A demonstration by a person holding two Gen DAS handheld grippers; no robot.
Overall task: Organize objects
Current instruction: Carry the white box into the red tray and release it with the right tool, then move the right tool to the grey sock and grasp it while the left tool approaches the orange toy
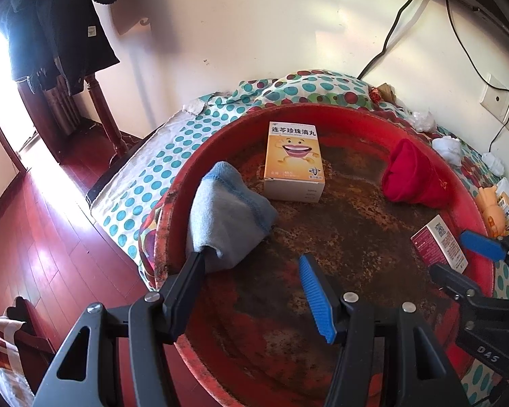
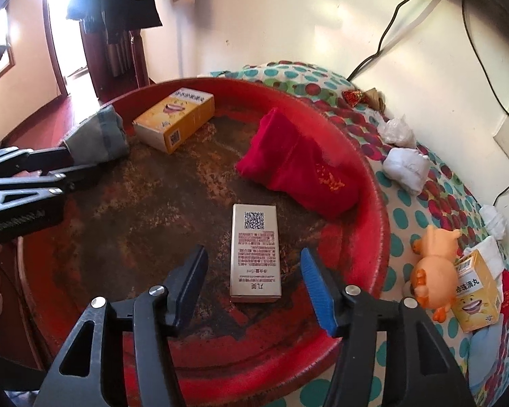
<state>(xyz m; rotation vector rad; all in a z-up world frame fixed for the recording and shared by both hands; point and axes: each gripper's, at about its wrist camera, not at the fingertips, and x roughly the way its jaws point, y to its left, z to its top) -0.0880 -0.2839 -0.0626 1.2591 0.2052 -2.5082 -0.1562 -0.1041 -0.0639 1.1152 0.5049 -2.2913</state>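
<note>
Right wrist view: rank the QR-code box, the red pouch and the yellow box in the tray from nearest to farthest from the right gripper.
1. QR-code box, lying between the open jaws of the right gripper.
2. Red pouch, farther back, to the right.
3. Yellow box, far left by the tray's back rim.

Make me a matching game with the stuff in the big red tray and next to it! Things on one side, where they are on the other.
Things:
1. blue cloth
2. slim QR-code box
3. orange toy
4. red pouch

Places:
A. outside the red tray, on the dotted cover
B. between the open right gripper fingers
C. at the tray's left rim
D. in the tray, far right side

Pairs: 1-C, 2-B, 3-A, 4-D
</note>
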